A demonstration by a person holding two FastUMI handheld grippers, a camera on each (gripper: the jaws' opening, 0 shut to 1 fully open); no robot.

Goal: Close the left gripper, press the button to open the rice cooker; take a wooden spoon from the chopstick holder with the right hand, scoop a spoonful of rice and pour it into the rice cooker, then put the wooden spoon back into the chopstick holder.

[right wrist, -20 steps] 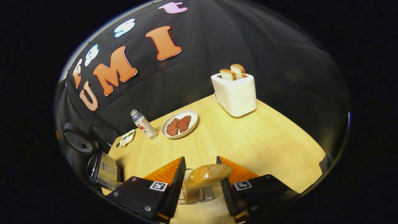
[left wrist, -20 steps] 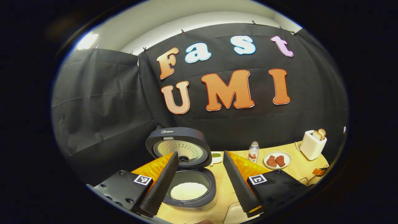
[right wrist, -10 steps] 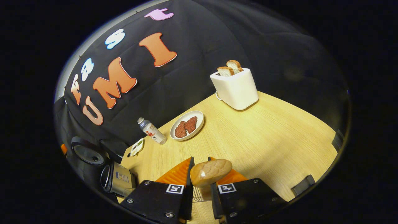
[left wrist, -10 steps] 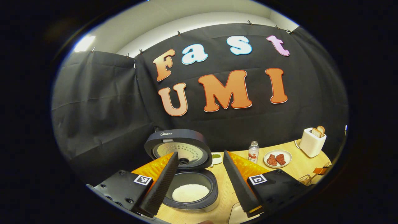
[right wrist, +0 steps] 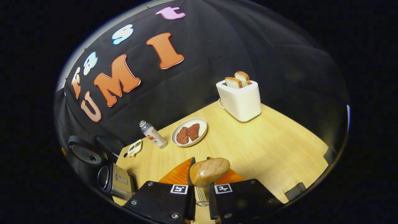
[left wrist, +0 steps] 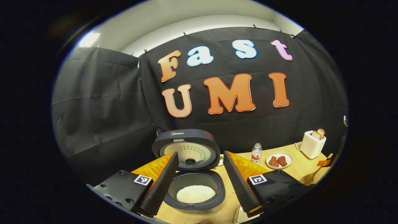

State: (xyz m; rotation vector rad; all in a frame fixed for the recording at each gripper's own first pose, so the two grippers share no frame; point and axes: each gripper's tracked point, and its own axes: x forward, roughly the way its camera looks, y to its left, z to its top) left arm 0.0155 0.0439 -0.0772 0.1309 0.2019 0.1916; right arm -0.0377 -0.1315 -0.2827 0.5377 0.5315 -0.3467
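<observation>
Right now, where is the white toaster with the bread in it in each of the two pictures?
Left gripper view: the toaster sits small at the far right, on the table's back edge.
Right gripper view: the toaster stands large, upper right of centre, by the black cloth.
Shared landmark: the plate of meat, to the toaster's left in both.

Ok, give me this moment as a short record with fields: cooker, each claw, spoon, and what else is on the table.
rice cooker: lid up, white rice in pot
left claw: open, in front of cooker
right claw: shut on wooden spoon
wooden spoon: bowl end above fingers
holder: wire, partly hidden under claw
table: toaster with bread, plate of meat, bottle
</observation>
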